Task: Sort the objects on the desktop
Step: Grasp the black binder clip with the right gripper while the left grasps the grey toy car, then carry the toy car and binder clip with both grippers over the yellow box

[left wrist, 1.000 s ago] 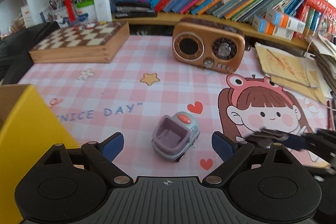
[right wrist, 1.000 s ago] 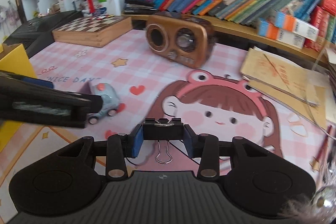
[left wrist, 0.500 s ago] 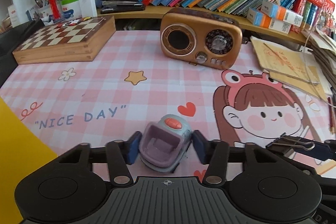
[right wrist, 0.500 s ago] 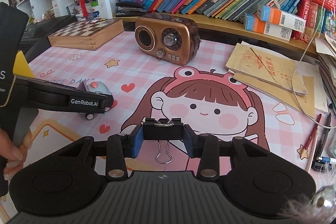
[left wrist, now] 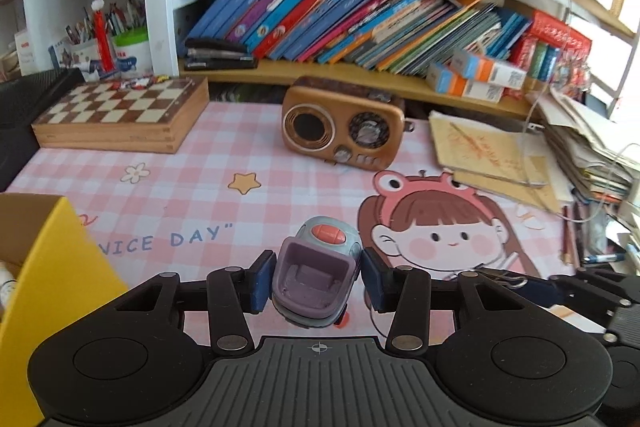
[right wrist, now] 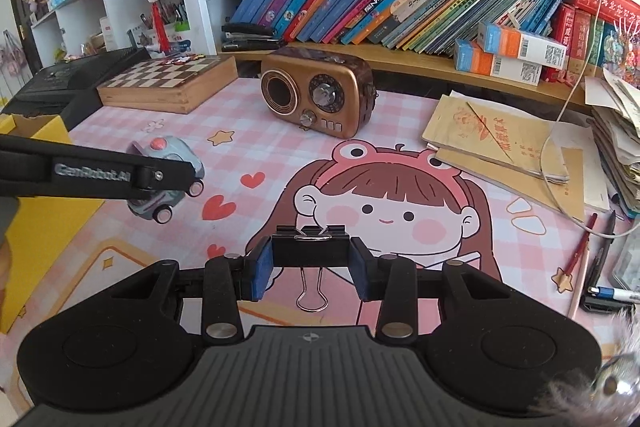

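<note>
So the toy car (left wrist: 318, 273) is clamped in the left gripper (left wrist: 318, 281), the binder clip (right wrist: 311, 251) is pinched in the right gripper (right wrist: 311, 267), both lifted off the tabletop (left wrist: 200, 183), and drop-off in the yellow box (left wrist: 52, 267) left of them is probably called for next.

A brown retro radio (right wrist: 316, 98) is set far on the pink checked mat (right wrist: 256, 151). A wooden chessboard box (right wrist: 168, 83) is placed to its left, and leaning books (right wrist: 360, 7) are shelved behind.
</note>
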`<action>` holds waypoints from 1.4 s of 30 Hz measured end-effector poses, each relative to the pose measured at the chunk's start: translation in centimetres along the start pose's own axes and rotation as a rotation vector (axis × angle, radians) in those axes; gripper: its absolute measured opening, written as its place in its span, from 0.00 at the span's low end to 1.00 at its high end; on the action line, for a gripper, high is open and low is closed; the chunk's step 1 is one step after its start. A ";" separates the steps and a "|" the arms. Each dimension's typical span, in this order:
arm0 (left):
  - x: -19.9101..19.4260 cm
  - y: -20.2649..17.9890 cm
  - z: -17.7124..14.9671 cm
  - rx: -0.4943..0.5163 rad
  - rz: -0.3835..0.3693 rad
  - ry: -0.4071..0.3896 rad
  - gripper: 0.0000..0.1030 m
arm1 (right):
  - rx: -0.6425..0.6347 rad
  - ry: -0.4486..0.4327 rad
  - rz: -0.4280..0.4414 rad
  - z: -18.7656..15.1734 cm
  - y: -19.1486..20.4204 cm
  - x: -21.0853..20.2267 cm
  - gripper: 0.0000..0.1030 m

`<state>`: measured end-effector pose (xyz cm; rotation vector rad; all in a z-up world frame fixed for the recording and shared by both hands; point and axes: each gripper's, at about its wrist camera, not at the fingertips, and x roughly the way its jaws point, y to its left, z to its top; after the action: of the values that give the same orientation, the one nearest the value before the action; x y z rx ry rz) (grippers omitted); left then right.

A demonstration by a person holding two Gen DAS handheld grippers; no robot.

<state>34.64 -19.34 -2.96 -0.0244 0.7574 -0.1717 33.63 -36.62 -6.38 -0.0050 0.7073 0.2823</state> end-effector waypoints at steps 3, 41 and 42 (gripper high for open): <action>-1.8 -0.3 -0.5 0.017 -0.007 -0.018 0.43 | 0.002 -0.007 -0.003 -0.4 0.4 -1.1 0.36; -19.0 7.0 -11.3 0.005 -0.153 -0.094 0.44 | 0.056 -0.061 -0.112 -8.7 14.6 -15.6 0.36; -19.3 7.4 -11.8 -0.002 -0.157 -0.088 0.44 | 0.055 -0.057 -0.109 -9.0 15.3 -15.8 0.36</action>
<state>13.85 -8.38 1.02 -0.0936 0.6679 -0.3176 12.46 -26.83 -1.73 0.0164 0.6559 0.1584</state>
